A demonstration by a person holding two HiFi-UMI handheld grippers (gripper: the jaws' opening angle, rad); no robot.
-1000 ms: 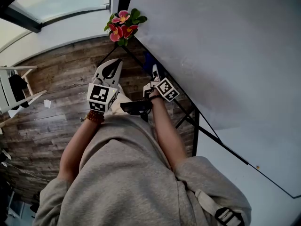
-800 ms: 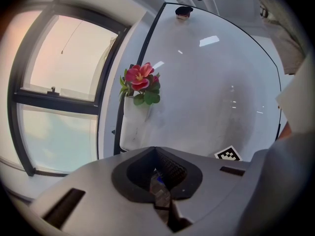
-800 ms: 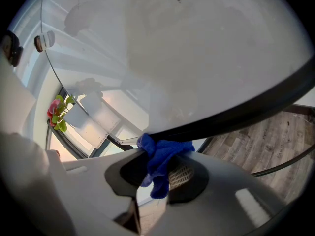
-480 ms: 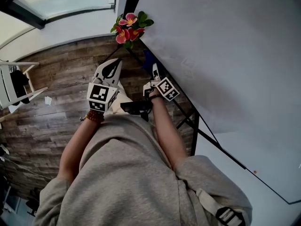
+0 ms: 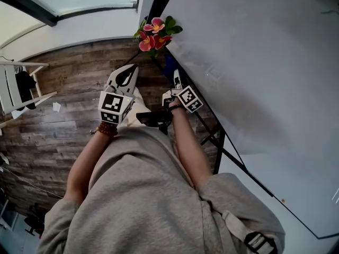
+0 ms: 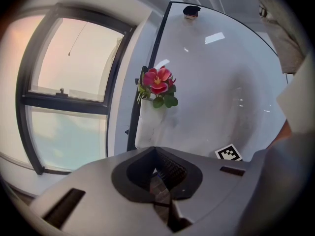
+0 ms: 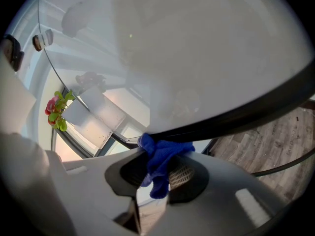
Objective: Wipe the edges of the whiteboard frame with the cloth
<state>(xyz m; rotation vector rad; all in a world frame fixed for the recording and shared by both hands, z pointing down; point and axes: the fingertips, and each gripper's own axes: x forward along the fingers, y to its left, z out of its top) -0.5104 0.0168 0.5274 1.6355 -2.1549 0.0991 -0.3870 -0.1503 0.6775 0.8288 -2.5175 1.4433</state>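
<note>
We judge wipe under way on lower edge: right gripper (image 7: 160, 170) pinches blue cloth (image 7: 165, 154), cloth touching black frame (image 7: 246, 111). Left gripper (image 6: 157, 157) pressed together, empty. Next, we slide cloth along frame, keeping contact.

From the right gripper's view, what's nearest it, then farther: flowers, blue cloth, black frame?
1. Blue cloth: pinched in the right gripper's fingers.
2. Black frame: just above, meeting the cloth.
3. Flowers: far off, at left.
</note>
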